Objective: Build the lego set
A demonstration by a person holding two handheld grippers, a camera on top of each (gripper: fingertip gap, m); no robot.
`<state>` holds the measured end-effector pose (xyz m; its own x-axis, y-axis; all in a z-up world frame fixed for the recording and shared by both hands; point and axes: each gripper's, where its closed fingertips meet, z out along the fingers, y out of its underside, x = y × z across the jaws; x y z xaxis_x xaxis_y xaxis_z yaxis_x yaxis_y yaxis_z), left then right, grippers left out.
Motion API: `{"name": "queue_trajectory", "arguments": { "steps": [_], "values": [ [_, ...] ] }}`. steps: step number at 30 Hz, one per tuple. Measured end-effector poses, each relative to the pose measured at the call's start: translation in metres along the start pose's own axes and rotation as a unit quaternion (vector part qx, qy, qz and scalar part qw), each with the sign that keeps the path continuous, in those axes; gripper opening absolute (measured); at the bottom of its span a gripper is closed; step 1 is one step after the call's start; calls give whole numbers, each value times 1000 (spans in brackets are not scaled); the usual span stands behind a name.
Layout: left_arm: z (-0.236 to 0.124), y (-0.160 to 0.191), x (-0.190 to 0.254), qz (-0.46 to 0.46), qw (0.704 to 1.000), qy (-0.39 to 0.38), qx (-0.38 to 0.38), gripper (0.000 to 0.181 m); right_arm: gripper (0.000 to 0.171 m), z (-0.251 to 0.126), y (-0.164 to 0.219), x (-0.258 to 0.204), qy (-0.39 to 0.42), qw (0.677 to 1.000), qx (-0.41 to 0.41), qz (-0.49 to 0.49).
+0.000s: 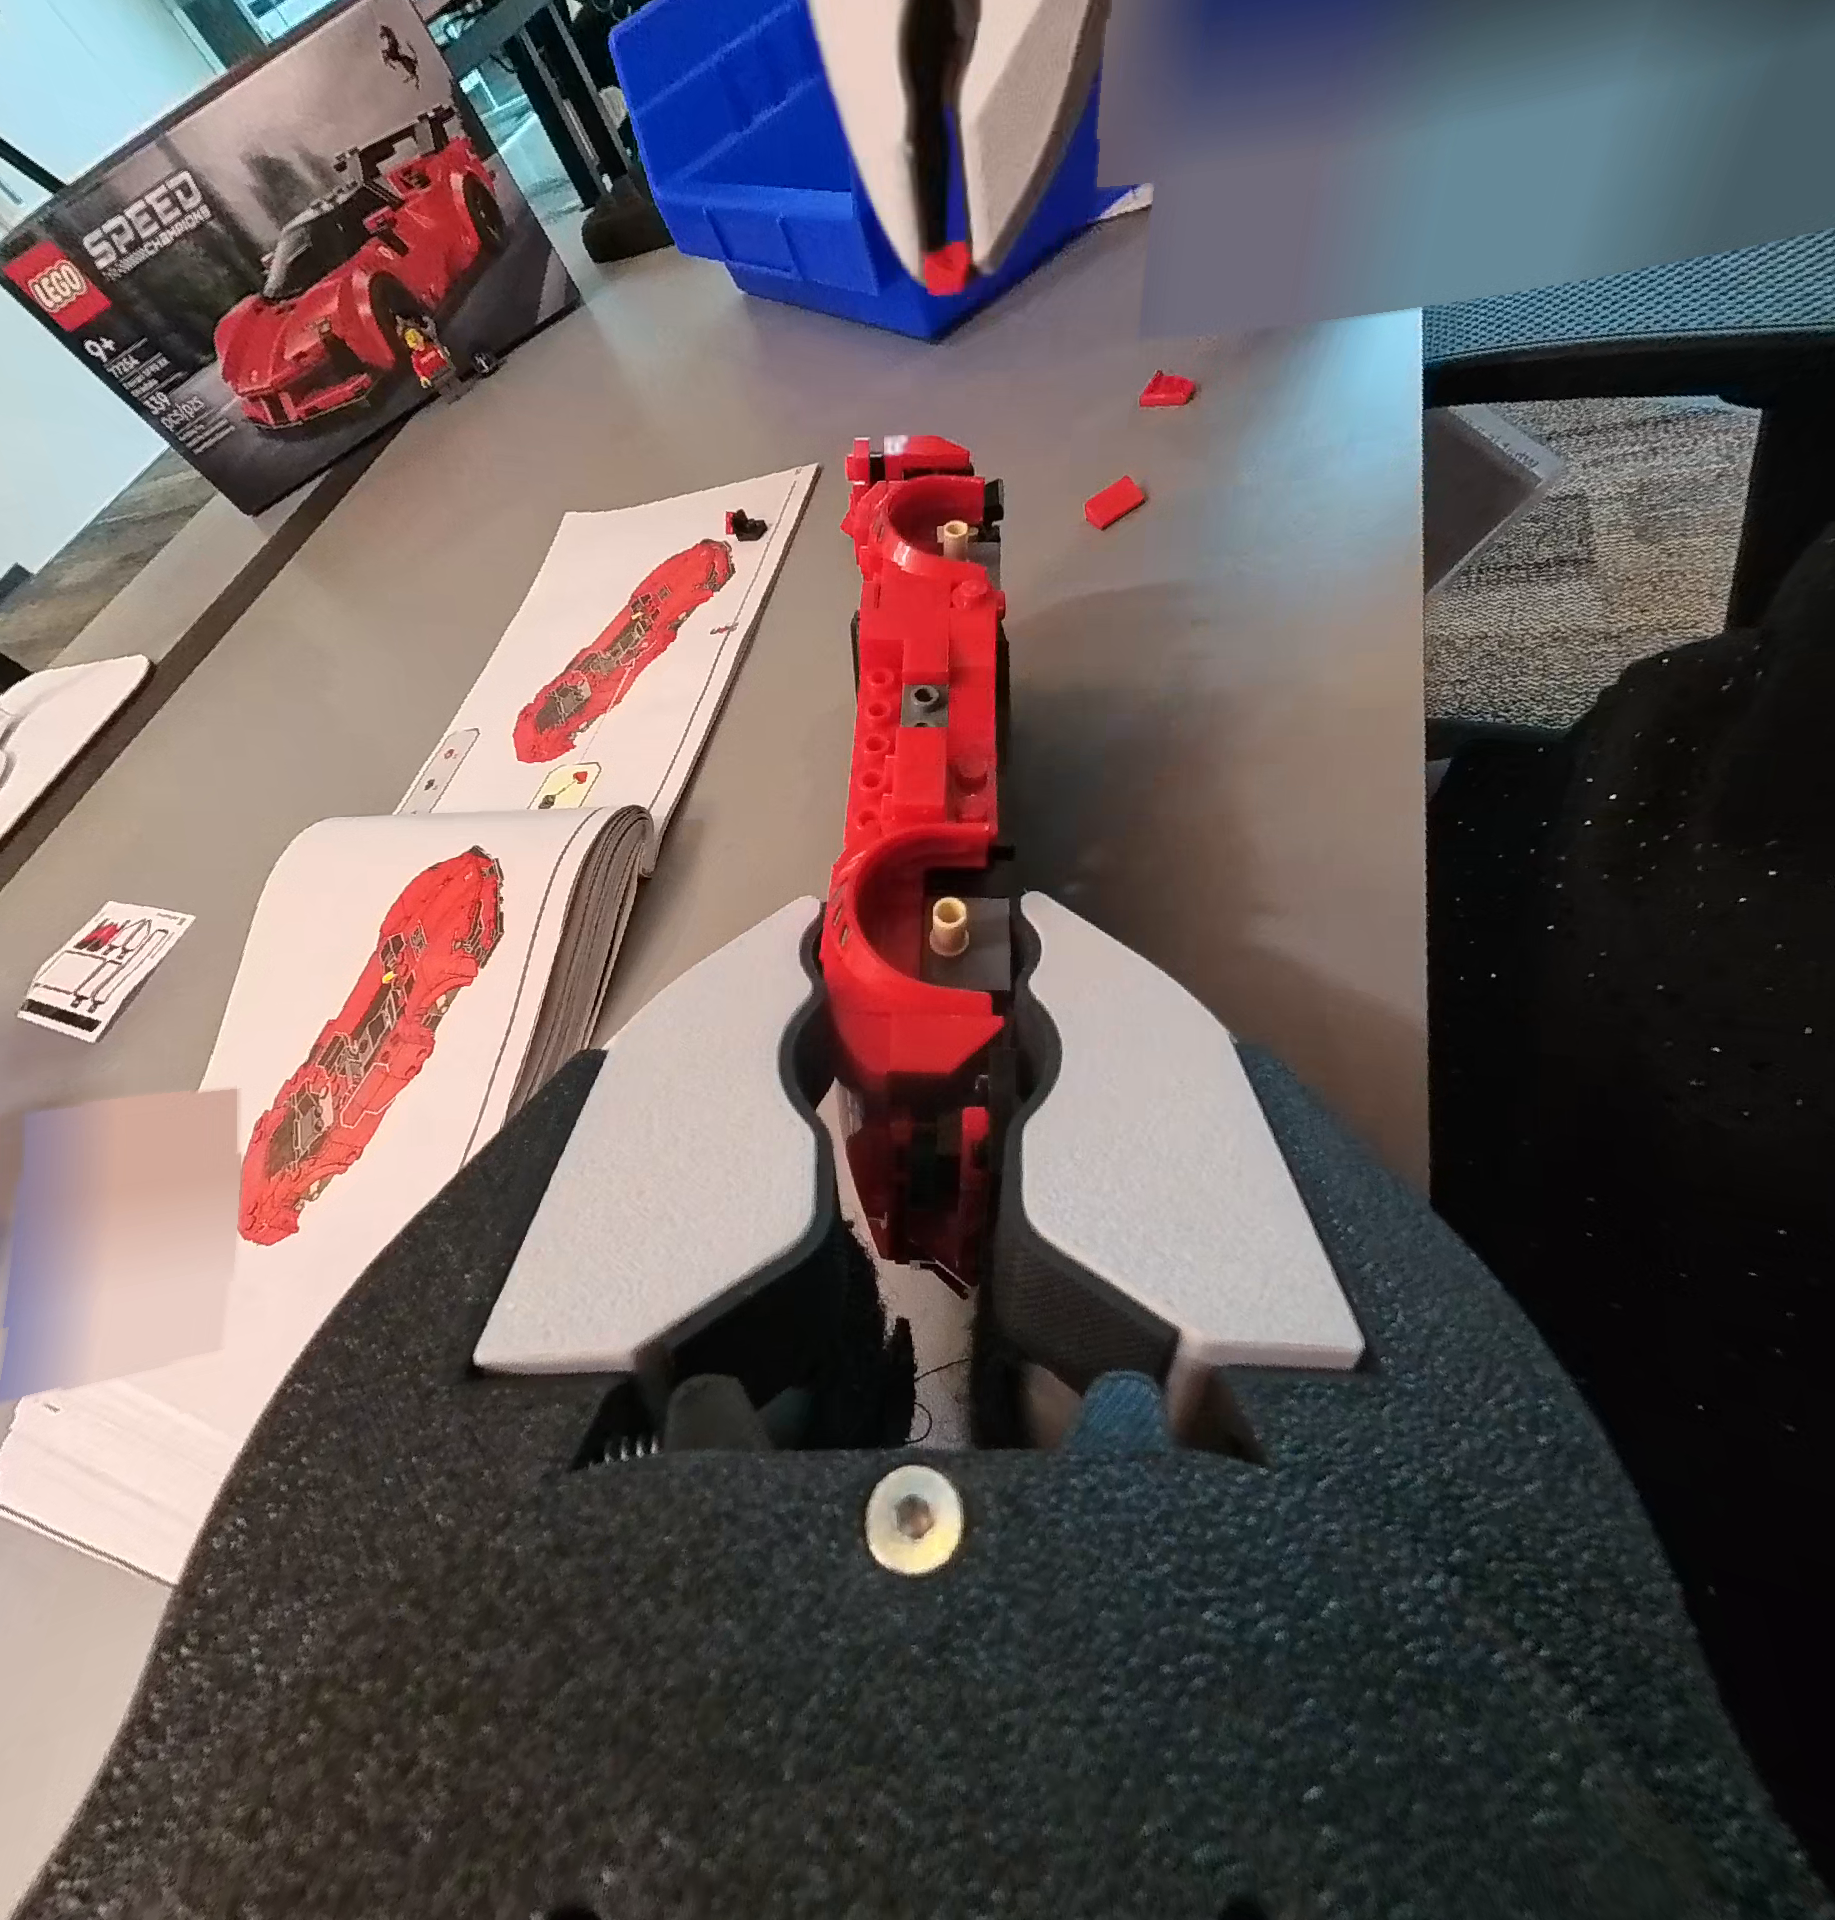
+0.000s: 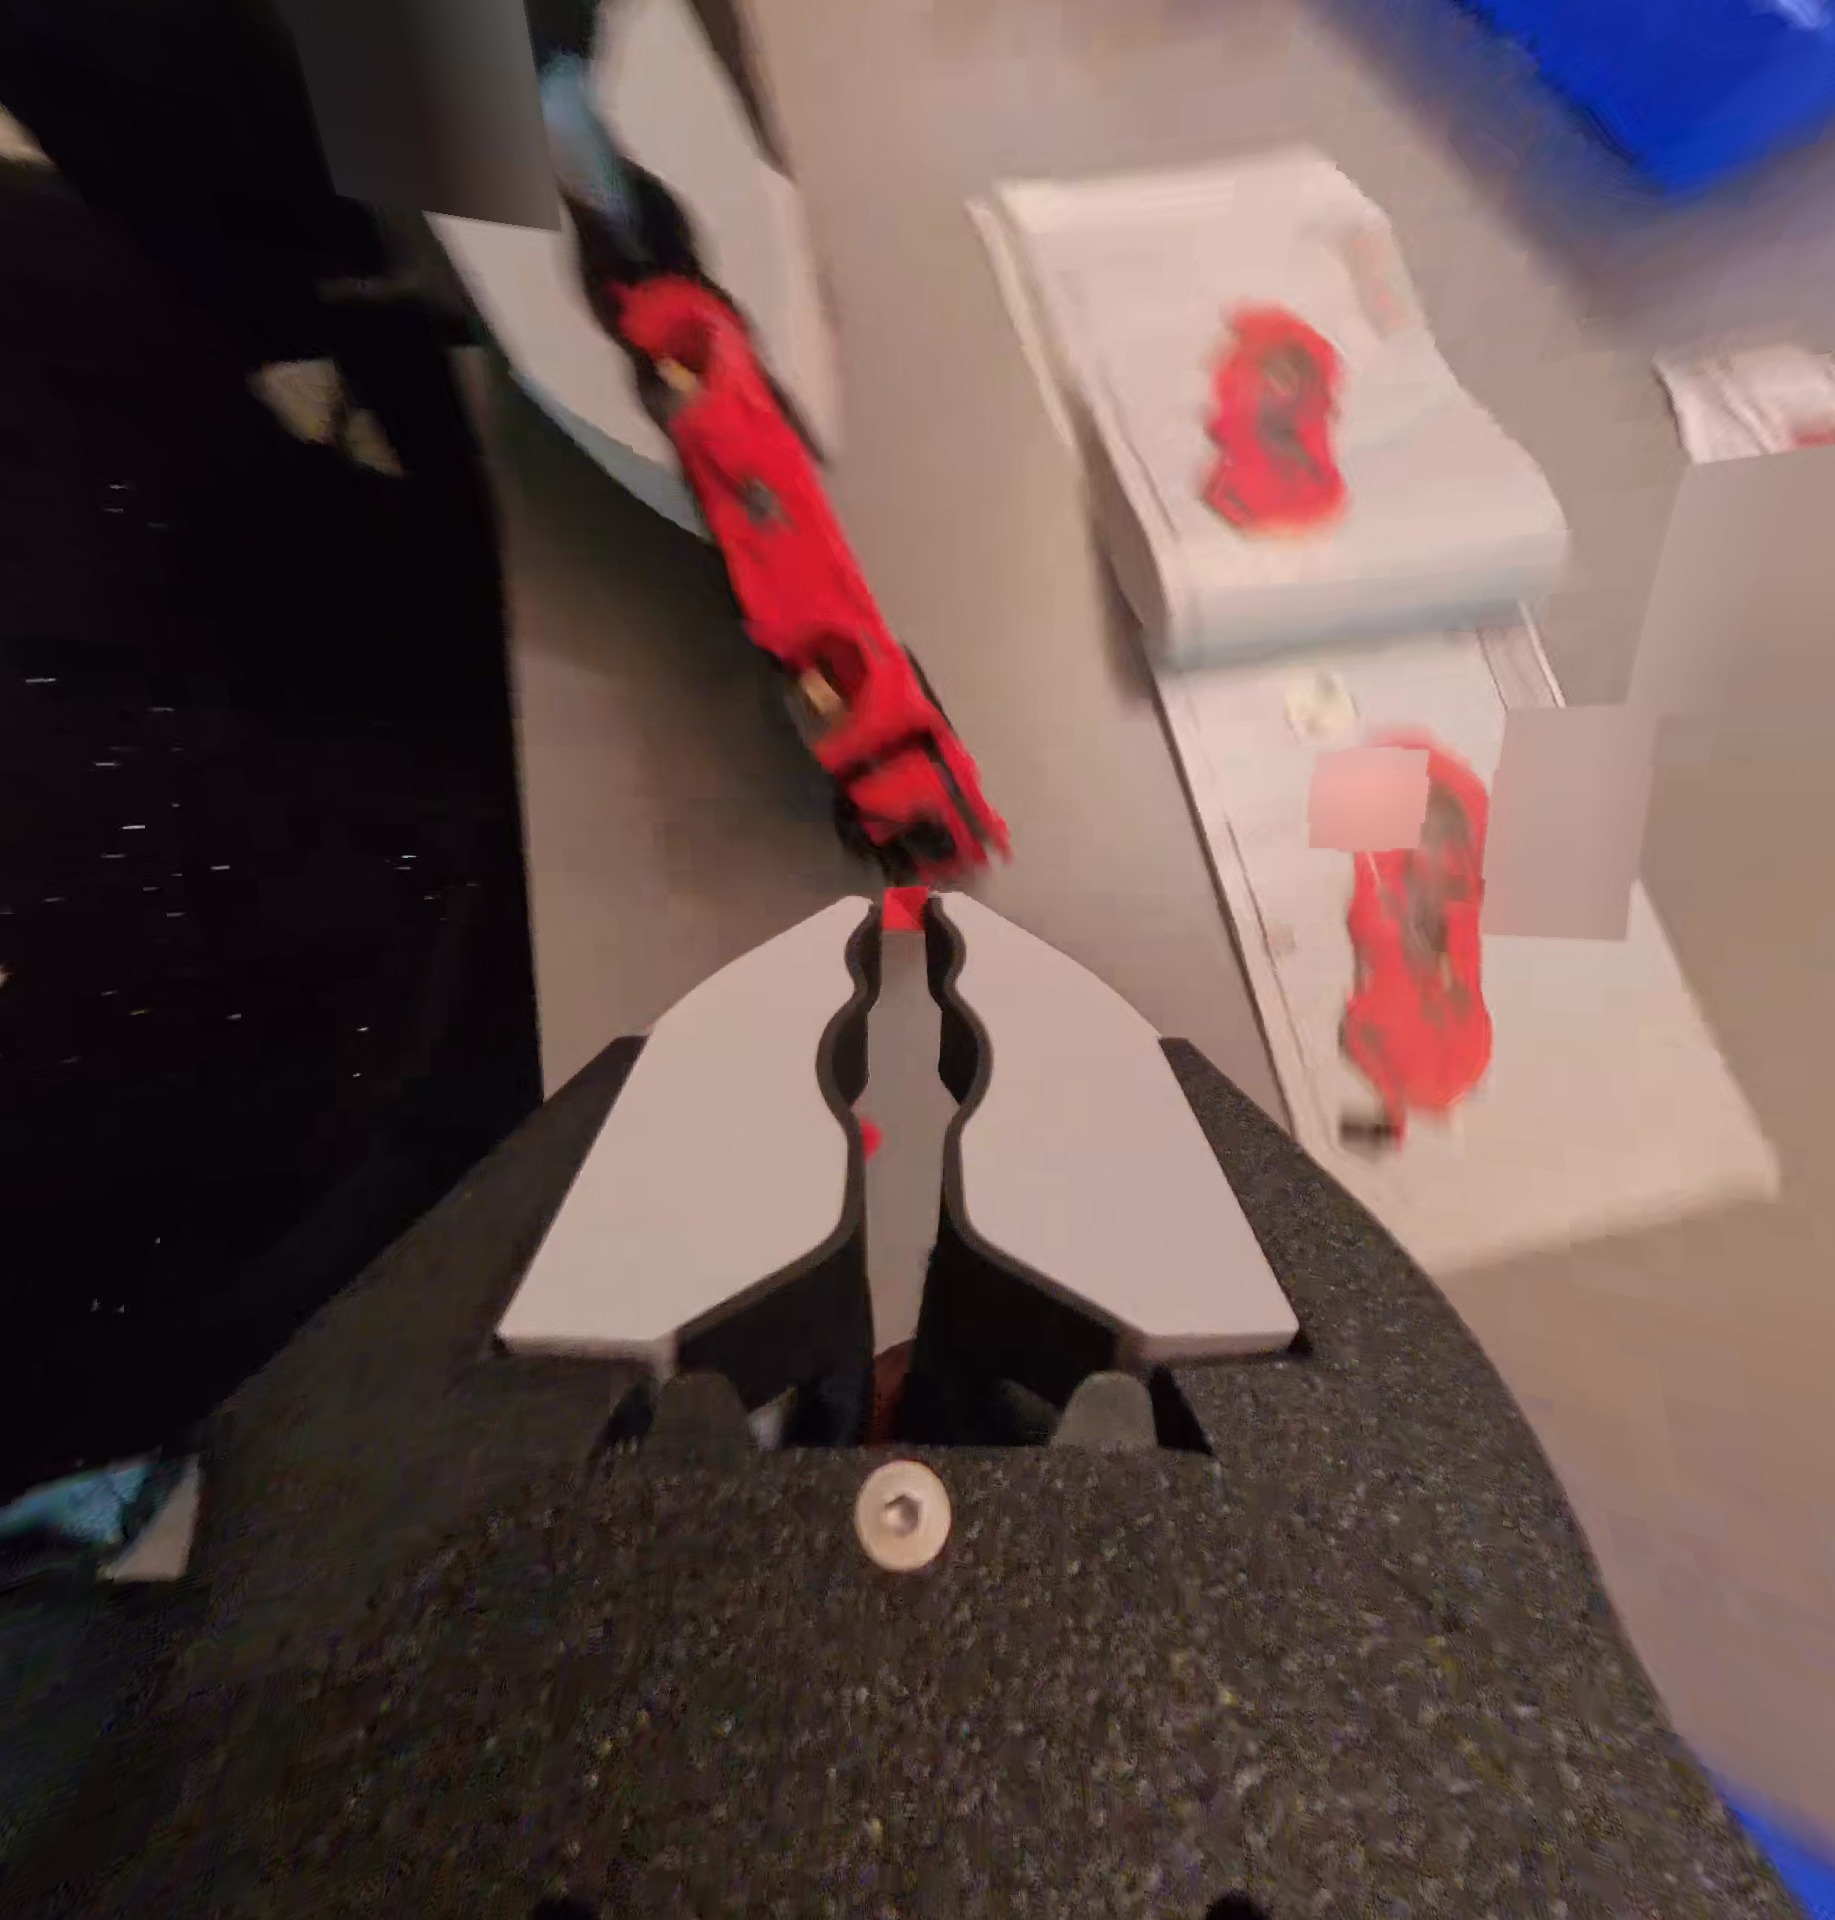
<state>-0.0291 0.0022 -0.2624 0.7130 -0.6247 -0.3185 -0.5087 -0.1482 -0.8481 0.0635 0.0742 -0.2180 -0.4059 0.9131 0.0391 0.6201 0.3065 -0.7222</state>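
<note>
My left gripper point(image 1: 918, 914) is shut on the near end of a long red lego car body point(image 1: 923, 707), held on its side above the grey table, wheel arches and tan axle pins facing up. The car body also shows, blurred, in the right wrist view point(image 2: 778, 540). My right gripper point(image 2: 902, 906) is shut on a small red piece point(image 2: 905, 906), just short of the car's far end. In the left wrist view the right gripper point(image 1: 946, 265) hangs above the car's far end with the small red piece point(image 1: 944, 268) at its tips.
An open instruction booklet point(image 1: 622, 665) lies left of the car, with the set's box point(image 1: 269, 270) behind it and a sticker sheet point(image 1: 102, 966) nearby. A blue bin point(image 1: 788, 177) stands at the back. Two loose red pieces point(image 1: 1113, 502) point(image 1: 1165, 390) lie near the table's right edge point(image 1: 1417, 727). My hands' fingertips stand some 15 centimeters from each other.
</note>
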Motion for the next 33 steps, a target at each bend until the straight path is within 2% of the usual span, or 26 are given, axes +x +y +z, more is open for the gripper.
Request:
{"name": "queue_trajectory", "arguments": {
  "steps": [3,6,14,27,31,33],
  "values": [
    [1,0,0,0,1000,0,0,30,8,18,-37,-17,-100,990,-10,-102],
    [1,1,-1,0,1000,2,0,30,8,38,-55,-22,-177,969,-48,-165],
    [0,0,1,0,1000,3,1,30,8,71,-57,-23,-308,911,-163,-223],
    [1,0,1,2,1000,2,2,30,8,78,-52,-24,-324,890,-194,-256],
    [0,0,2,1,1000,2,1,30,8,79,-51,-23,-316,891,-195,-260],
    [-1,-1,2,1,1000,2,1,30,8,81,-54,-22,-292,905,-190,-243]
  ]
}}
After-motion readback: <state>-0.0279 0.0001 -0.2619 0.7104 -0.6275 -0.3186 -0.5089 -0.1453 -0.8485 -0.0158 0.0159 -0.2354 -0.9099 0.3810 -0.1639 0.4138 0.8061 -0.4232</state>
